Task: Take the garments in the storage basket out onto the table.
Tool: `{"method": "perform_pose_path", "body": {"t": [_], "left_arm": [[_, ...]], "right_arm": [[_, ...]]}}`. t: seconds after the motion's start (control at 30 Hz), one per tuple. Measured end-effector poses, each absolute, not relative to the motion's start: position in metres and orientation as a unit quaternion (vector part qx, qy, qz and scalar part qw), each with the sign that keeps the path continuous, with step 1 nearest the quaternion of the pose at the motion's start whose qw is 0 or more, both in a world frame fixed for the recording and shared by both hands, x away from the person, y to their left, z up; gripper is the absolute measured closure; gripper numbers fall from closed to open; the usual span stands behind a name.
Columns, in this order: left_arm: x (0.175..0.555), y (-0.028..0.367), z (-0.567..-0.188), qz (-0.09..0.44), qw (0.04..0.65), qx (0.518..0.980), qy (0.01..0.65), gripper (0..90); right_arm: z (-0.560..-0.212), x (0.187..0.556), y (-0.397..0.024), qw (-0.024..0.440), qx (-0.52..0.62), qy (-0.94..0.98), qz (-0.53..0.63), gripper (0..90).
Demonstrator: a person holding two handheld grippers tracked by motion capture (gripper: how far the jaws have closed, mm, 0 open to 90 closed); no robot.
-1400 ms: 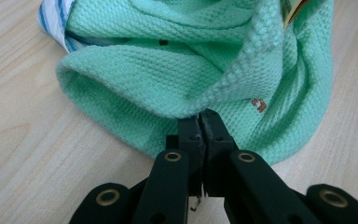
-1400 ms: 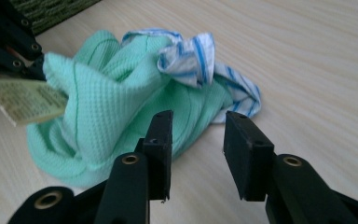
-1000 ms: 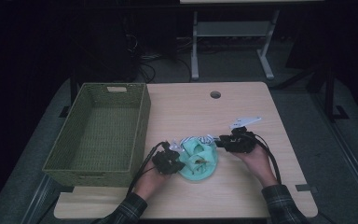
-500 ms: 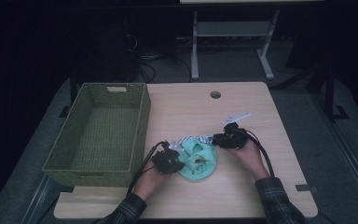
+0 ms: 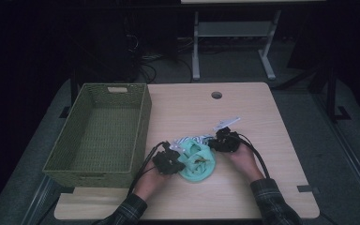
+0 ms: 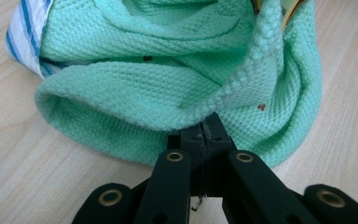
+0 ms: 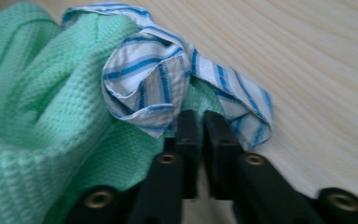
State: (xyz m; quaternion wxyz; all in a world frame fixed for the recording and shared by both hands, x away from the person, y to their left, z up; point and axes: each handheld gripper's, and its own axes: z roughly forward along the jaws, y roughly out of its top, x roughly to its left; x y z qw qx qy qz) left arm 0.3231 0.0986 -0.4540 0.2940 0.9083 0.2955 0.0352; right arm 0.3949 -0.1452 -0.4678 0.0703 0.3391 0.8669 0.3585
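Left gripper view – left claw [image 6: 208,127] pinches green cloth [image 6: 135,93] (right claw [image 7: 200,123] nips striped cloth [image 7: 144,79]).

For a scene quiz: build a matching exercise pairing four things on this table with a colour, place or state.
Things:
1. mint green knitted cloth
2. blue-striped cloth
3. woven basket
4. left gripper

Descriptions:
A. olive green, nothing inside, at the table's left
B. white with blue lines, tucked against the knit
C. shut on a knitted edge
D. bunched between both grippers

Pairs: 1-D, 2-B, 3-A, 4-C
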Motion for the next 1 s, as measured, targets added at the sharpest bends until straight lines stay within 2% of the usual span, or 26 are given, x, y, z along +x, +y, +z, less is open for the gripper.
{"method": "perform_pose_path", "body": {"t": [0.33, 0.8, 1.0], "left_arm": [[0.323, 0.099, -0.454, 0.034, 0.293, 0.909, 0.296, 89.2], [0.323, 0.099, -0.454, 0.034, 0.294, 0.907, 0.298, 89.2], [0.323, 0.099, -0.454, 0.034, 0.294, 0.908, 0.298, 89.2]], "right_arm": [[-0.455, 0.391, -0.157, 0.071, 0.353, 0.858, 0.367, 89.3], [-0.440, 0.380, -0.199, 0.123, 0.382, 0.840, 0.366, 89.6], [-0.444, 0.375, -0.216, 0.126, 0.398, 0.832, 0.365, 89.8]]}}
